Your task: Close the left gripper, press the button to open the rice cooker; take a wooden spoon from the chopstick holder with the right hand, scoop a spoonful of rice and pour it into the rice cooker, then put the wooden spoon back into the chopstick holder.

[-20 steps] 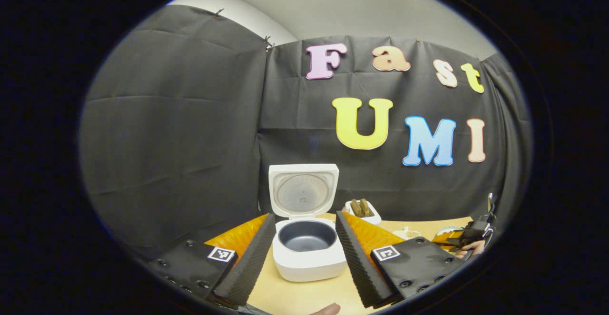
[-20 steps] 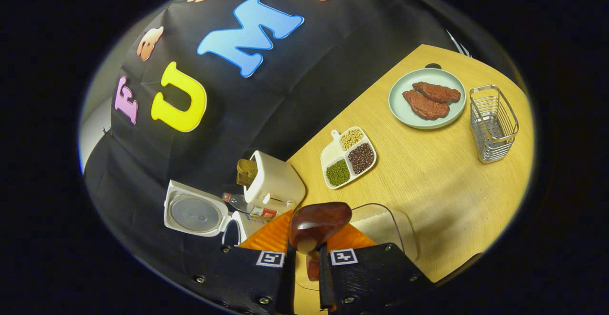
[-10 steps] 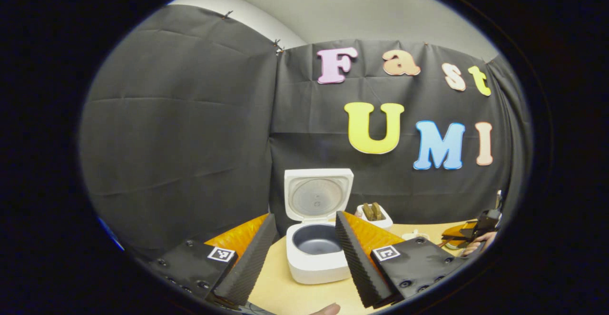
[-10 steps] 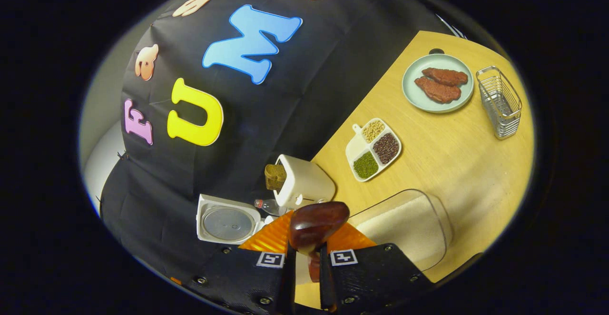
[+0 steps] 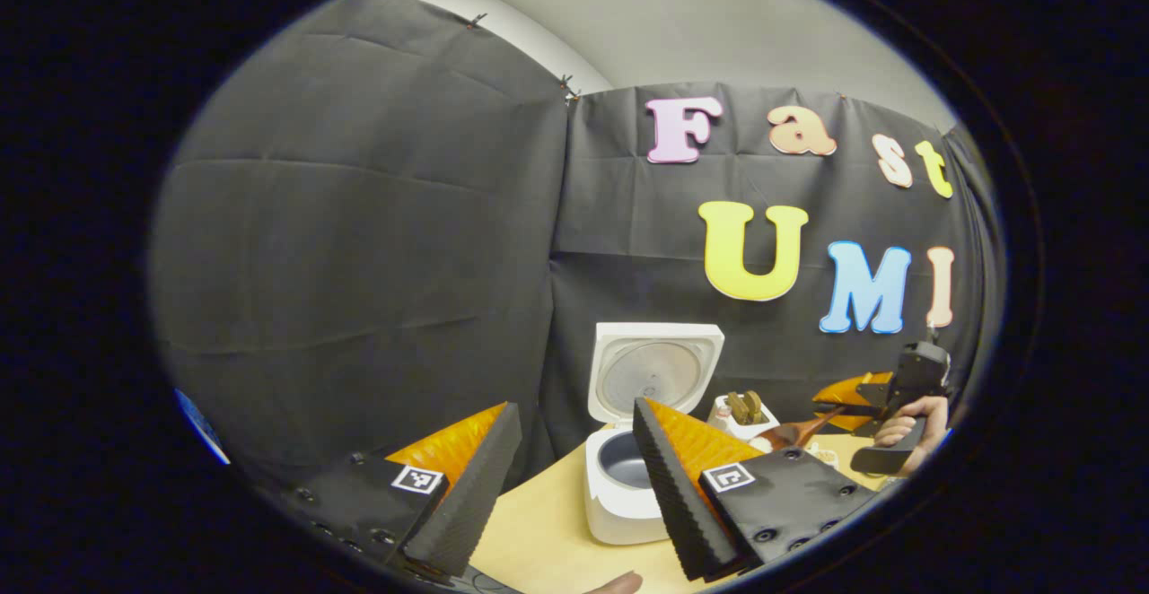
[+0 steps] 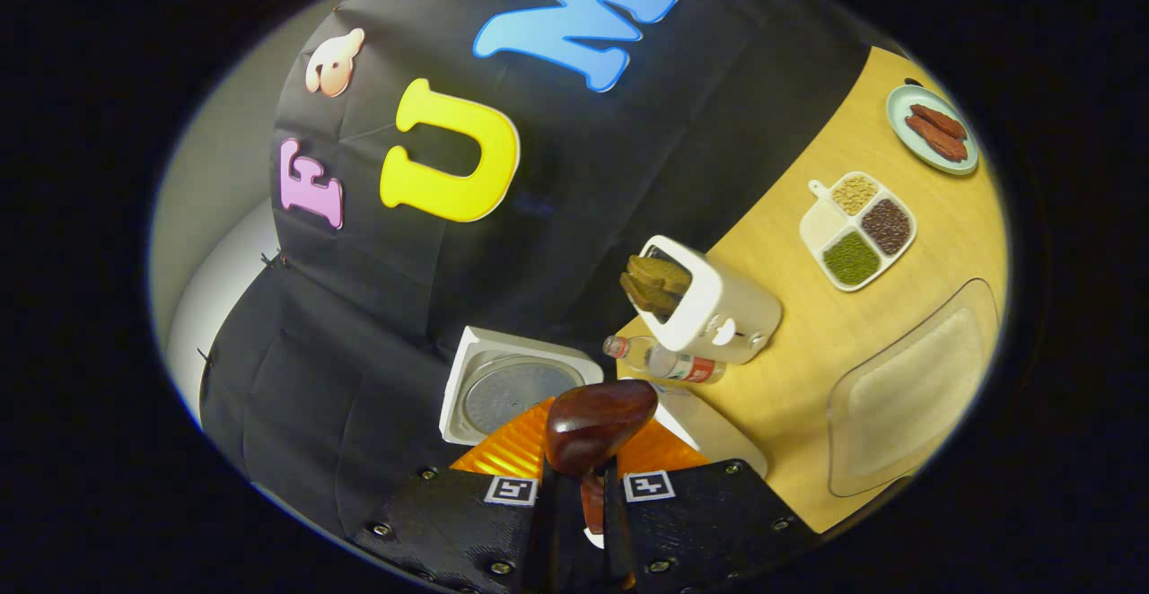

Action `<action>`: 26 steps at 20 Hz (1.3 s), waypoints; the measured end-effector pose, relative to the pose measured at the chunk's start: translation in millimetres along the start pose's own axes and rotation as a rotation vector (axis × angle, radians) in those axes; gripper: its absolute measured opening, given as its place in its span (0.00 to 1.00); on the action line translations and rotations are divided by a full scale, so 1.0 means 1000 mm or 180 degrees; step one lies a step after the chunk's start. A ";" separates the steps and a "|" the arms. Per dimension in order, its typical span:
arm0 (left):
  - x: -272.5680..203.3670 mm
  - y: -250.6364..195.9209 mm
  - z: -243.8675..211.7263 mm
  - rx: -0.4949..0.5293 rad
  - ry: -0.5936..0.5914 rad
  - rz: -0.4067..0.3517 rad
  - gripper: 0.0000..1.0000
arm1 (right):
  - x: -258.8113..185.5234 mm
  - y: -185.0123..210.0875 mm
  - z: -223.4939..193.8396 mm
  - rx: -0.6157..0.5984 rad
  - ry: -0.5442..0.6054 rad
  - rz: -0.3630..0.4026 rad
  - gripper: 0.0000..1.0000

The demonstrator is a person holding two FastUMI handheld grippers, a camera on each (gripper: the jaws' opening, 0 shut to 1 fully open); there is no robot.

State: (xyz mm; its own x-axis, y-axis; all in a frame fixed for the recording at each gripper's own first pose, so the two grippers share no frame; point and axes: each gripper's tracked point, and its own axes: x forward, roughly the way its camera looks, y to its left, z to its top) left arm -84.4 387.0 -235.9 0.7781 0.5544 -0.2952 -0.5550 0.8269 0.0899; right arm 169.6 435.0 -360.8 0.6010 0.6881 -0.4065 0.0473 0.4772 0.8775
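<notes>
The white rice cooker (image 5: 619, 495) stands with its lid (image 5: 660, 370) up and its dark inner pot showing. My left gripper (image 5: 574, 410) is open, with nothing between its fingers, a short way in front of the cooker. My right gripper (image 6: 579, 477) is shut on the handle of the wooden spoon (image 6: 597, 423), whose dark bowl sticks out ahead, just before the cooker's lid (image 6: 512, 388) and body (image 6: 714, 432). From the left gripper view, a hand (image 5: 907, 432) holds that right gripper (image 5: 898, 383), and the spoon (image 5: 794, 432) points toward the cooker. Whether rice lies in the spoon I cannot tell.
A white toaster (image 6: 709, 307) with bread and a lying bottle (image 6: 664, 362) sit behind the cooker. A clear container of rice (image 6: 916, 388) lies to the right on the wooden table (image 6: 808, 325). Farther off are a divided tray of grains (image 6: 857, 231) and a plate with meat (image 6: 934, 118).
My right gripper has swung with the spoon from over the rice container toward the cooker. In the left gripper view the cooker has slid right and the right gripper has come closer.
</notes>
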 end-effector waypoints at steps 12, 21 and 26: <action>0.019 0.042 -0.033 -0.0145 0.0158 0.0189 0.89 | 0.135 0.011 -0.101 -0.1958 0.0504 -0.0430 0.21; 0.025 0.053 -0.049 -0.0166 0.0225 0.0223 0.88 | 0.139 -0.001 -0.154 -0.3336 0.0685 -0.0409 0.21; 0.022 0.052 -0.056 -0.0179 0.0289 0.0174 0.89 | 0.118 -0.008 -0.173 -0.4322 0.0623 -0.0309 0.21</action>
State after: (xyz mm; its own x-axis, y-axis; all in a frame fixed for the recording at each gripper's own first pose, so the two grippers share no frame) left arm -112.2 436.8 -290.9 0.7179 0.5855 -0.3766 -0.6134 0.7878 0.0553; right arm 102.2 606.5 -459.1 0.5137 0.6327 -0.5795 -0.7956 0.6041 -0.0457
